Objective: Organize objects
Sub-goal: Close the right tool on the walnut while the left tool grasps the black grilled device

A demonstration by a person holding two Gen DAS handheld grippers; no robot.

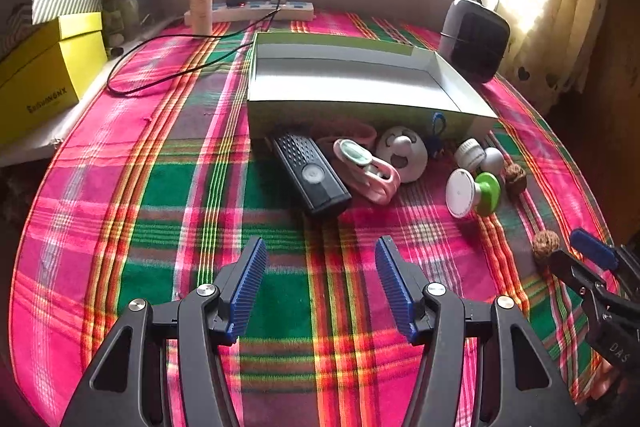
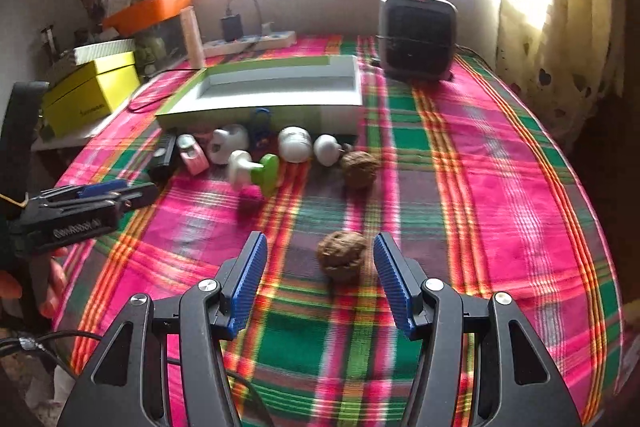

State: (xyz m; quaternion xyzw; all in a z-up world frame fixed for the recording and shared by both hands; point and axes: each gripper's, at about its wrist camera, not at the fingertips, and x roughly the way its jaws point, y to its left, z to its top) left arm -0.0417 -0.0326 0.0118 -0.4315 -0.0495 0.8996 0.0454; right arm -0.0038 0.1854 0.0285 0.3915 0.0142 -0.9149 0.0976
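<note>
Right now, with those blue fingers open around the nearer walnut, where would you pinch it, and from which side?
Across its round middle, coming straight from the near side. The nearer walnut lies alone on the tablecloth, between the right gripper's open fingers, closer to the right one. It looks roughly ball-shaped, so the widest part probably slips least.

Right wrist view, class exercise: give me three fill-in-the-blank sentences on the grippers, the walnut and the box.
1. The right gripper has its jaws ____.
2. The brown thing between its fingers is a ____.
3. The open box has ____ inside it.

Missing words: open; walnut; nothing
</note>
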